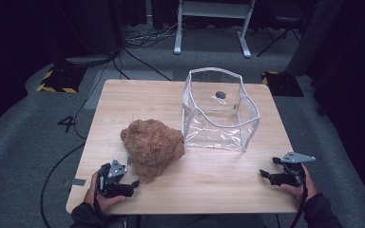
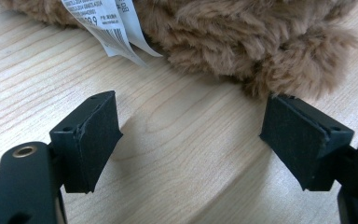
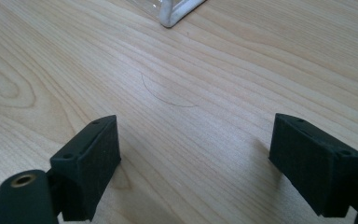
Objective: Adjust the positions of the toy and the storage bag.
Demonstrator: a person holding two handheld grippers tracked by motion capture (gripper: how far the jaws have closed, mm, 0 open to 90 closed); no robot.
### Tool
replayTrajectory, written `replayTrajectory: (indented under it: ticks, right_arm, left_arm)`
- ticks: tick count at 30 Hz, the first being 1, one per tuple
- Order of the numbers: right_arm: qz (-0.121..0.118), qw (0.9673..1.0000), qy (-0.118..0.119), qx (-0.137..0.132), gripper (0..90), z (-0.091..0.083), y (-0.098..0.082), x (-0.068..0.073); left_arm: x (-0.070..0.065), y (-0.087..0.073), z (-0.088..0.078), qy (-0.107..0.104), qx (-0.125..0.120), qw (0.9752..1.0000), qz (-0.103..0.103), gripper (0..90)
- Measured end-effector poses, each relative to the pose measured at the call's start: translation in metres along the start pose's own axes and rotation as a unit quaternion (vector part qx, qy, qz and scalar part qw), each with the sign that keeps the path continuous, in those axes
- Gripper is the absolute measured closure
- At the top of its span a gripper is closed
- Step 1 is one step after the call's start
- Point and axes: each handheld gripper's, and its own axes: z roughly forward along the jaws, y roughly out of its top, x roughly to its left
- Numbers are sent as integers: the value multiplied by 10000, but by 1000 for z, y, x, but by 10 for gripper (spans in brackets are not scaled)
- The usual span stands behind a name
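Note:
A brown furry plush toy [image 1: 152,146] lies on the wooden table [image 1: 204,183], left of a clear plastic bag [image 1: 218,110] with white trim that stands open. My left gripper [image 1: 126,183] rests at the front left, just short of the toy, jaws open with bare wood between them. In the left gripper view the plush toy [image 2: 242,42] and its white tags [image 2: 112,25] lie just beyond the fingertips [image 2: 98,135]. My right gripper [image 1: 267,175] sits at the front right, open over bare wood. A white-trimmed corner of the bag [image 3: 177,11] lies ahead of it.
A small dark round item [image 1: 221,95] lies behind or inside the bag. Beyond the table are grey carpet, cables [image 1: 138,42], a white frame's legs [image 1: 209,28] and yellow-black striped blocks [image 1: 57,78].

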Motion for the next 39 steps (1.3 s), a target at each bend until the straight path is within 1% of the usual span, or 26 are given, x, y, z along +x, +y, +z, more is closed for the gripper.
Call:
replayTrajectory:
  ticks: [3,12,14,15,16,17,18,20,22,23,24,25,26,28,31,33,34,35,37,39]
  right_arm:
    - [-1,10000,-1,4,160,0,0,0]
    - [33,10000,-36,0,160,-1,-1,1]
    - [21,10000,-70,7,160,-2,-1,1]
    - [-48,9998,-172,-40,162,-2,-1,3]
    - [-124,9997,-210,-67,176,-3,-1,5]
    - [-160,9995,-258,-82,215,-3,-1,6]
    - [-131,9995,-273,-76,236,-3,0,6]
    - [-165,9994,-298,-23,243,-4,2,6]
    - [-130,9994,-317,-49,247,-5,4,6]
    - [-131,9989,-398,-191,256,-11,12,8]
    - [-177,9982,-511,-267,259,-15,17,10]
    - [-177,9982,-511,-267,259,-15,17,10]
    - [-306,9965,-650,-432,263,-22,28,13]
    - [-385,9947,-738,-604,269,-30,40,15]
    - [-386,9933,-660,-862,274,-40,60,14]
    - [-457,9919,-713,-946,281,-43,71,12]
    - [-457,9919,-713,-946,281,-43,71,12]
    - [-543,9914,-685,-975,299,-45,81,10]
    - [-459,9917,-641,-1015,307,-46,89,6]
    - [-414,9912,-613,-1097,318,-50,97,2]
  left_arm:
    - [0,1,1,-11,-5,10000,-19,193]
    - [0,1,1,7,-13,10000,15,199]
    - [0,1,1,7,-14,10000,14,200]
    - [0,0,1,11,-13,10000,13,200]
    - [0,1,1,8,-17,10000,12,199]
    - [0,1,1,7,-16,10000,11,199]
    - [0,1,1,4,-17,10000,13,199]
    - [0,1,1,-5,-21,10000,9,200]
    - [0,1,1,-11,-22,10000,19,200]
    - [0,1,1,-32,-29,10000,35,203]
    - [0,1,1,-43,-29,10000,41,204]
    - [0,1,1,-43,-29,10000,41,205]
    - [0,1,1,-44,-30,10000,44,205]
    - [0,1,1,-43,-30,10000,43,204]
    - [0,1,1,-43,-31,10000,44,205]
    - [0,1,1,-35,-27,10000,50,207]
    - [0,1,1,-35,-27,10000,50,207]
    - [0,1,1,-36,-27,10000,48,207]
    - [0,1,1,-35,-28,10000,49,207]
    - [0,1,1,-34,-27,10000,49,208]
